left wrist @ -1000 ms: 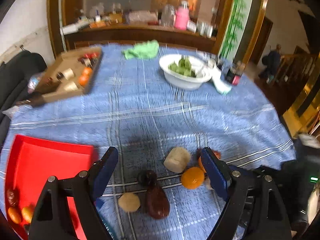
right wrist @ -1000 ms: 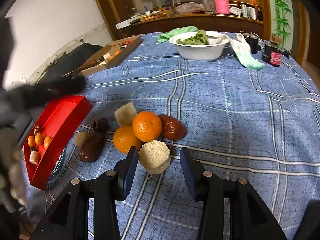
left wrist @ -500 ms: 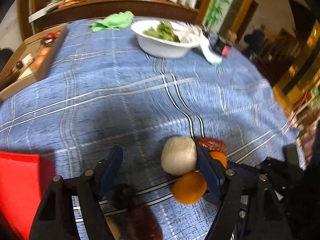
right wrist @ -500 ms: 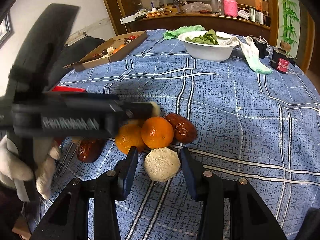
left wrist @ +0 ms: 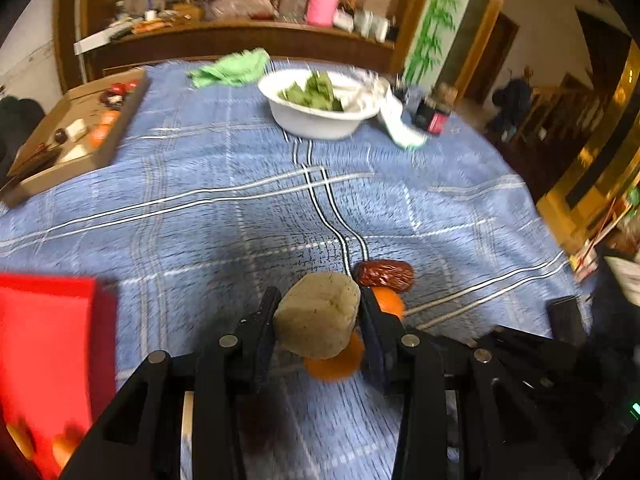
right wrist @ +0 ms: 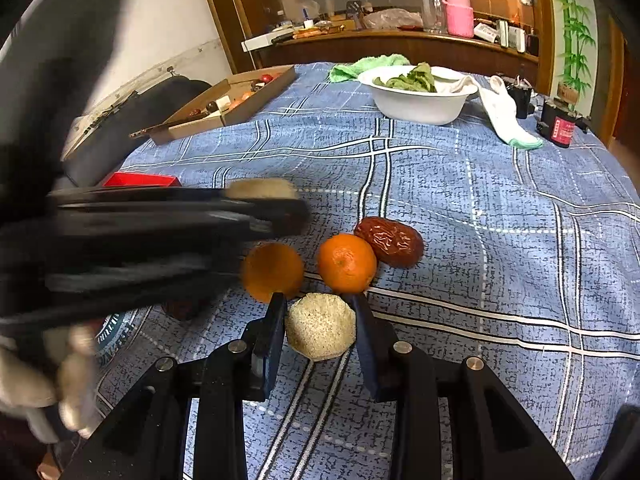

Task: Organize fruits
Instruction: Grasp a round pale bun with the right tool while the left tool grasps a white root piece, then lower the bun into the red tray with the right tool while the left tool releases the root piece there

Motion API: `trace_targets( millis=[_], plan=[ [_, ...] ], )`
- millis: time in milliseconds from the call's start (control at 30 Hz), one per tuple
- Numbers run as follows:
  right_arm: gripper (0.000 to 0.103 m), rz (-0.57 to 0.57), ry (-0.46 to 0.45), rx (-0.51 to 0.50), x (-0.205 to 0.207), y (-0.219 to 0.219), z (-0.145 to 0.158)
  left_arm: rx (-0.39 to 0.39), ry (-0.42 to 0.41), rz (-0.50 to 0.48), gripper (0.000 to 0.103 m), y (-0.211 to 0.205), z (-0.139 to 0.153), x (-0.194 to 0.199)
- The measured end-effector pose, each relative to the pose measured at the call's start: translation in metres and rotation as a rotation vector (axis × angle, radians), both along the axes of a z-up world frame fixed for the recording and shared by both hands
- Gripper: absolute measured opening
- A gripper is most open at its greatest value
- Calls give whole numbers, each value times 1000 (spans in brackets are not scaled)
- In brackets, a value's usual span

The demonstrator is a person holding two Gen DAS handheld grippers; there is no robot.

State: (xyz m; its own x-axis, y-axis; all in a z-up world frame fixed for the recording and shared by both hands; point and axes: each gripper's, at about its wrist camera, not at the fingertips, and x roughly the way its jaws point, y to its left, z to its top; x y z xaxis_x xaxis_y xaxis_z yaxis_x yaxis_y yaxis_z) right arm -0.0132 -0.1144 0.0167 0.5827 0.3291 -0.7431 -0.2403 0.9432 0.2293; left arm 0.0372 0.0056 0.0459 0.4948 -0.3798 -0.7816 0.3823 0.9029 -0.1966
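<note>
Left wrist view: left gripper [left wrist: 318, 312] closing on pale beige fruit [left wrist: 318, 318], lifted above blurred orange [left wrist: 334, 360]; red tray [left wrist: 48, 344] cut off, contents smeared.

Right wrist view: right gripper [right wrist: 320, 326] closing around grainy pale fruit [right wrist: 321, 326] on tablecloth [right wrist: 500, 240]; white bowl [right wrist: 420, 106] holding greens.

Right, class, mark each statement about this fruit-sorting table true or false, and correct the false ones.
1. The white bowl holds green leaves. True.
2. The red date lies in the red tray. False: it lies on the blue cloth beside an orange.
3. The right gripper has a pale chunk between its fingers. True.
4. The left gripper is empty. False: its closing jaws hold a pale block.
</note>
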Motion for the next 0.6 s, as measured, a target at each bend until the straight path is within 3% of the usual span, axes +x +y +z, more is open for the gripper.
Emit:
trace_targets(
  millis=[300, 400, 600],
  plan=[
    [35, -54, -59, -15, -9, -5, 7, -122, -98, 140, 38, 88, 45, -48],
    [35, -77, -67, -12, -18, -4, 19, -118, -124, 210, 38, 122, 48, -53],
    [36, -36, -127, 3, -39, 21, 59, -184, -131, 337, 38, 189, 44, -67]
  ],
)
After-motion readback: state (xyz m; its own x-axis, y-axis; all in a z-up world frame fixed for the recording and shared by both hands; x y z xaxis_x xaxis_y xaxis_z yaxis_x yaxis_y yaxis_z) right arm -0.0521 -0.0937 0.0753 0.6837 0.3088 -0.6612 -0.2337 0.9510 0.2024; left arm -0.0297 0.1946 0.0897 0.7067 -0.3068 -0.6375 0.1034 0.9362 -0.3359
